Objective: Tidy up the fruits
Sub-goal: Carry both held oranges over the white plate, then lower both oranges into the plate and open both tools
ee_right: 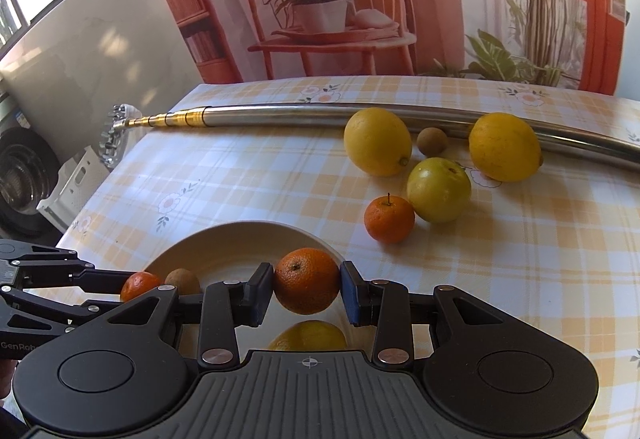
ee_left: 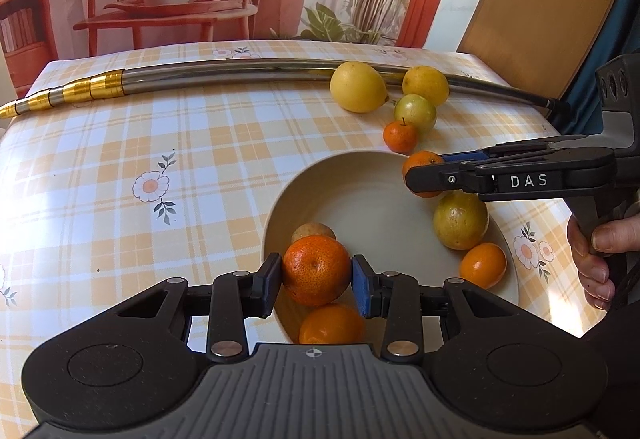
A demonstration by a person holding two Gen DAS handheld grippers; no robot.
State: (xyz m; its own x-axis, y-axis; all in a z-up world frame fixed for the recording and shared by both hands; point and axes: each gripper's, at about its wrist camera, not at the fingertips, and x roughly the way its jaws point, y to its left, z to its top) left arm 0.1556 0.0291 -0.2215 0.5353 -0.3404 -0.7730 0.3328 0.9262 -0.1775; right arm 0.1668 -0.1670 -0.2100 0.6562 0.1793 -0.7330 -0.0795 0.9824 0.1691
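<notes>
Over bowl (ee_left: 508, 239): left gripper (ee_left: 316, 273), right gripper (ee_right: 307, 287) fingers each clamp one mandarin; two lemons on tablecloth (ee_left: 160, 127).

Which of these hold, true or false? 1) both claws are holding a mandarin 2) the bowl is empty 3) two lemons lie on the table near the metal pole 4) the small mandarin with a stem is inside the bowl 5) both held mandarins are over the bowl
1) True. The left claw grips a mandarin, and the right claw grips another mandarin.
2) False. The bowl already holds several fruits.
3) True. Both lemons lie by the metal pole.
4) False. The stemmed mandarin sits on the tablecloth, outside the bowl, beside a green fruit.
5) True, as far as both views show.
</notes>
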